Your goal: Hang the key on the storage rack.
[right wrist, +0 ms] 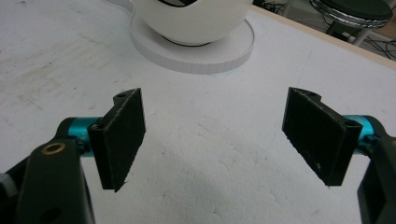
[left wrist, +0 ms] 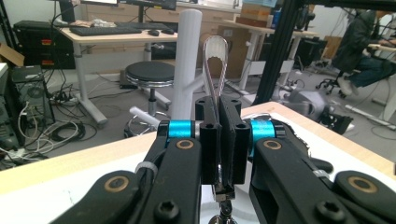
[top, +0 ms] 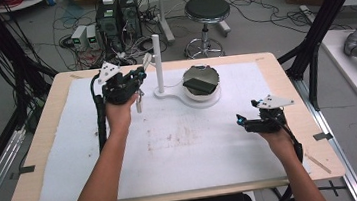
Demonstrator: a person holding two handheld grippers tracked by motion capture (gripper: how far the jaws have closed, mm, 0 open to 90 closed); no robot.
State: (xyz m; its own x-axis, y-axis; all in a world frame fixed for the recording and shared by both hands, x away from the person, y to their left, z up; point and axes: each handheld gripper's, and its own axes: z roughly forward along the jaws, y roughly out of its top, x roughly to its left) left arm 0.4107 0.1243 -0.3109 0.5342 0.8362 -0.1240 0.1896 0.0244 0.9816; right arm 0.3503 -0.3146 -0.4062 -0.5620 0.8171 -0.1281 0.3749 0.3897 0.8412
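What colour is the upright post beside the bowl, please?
White; the upright post shows best in the left gripper view.

High view overlooks the table [top: 263, 66]; gripper views look close along it.

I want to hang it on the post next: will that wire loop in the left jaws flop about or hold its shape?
Probably holds: the wire loop stands upright above the left gripper, unsagging. Its thin glossy wire may slip. The post beside it looks narrow-based, perhaps tippy.
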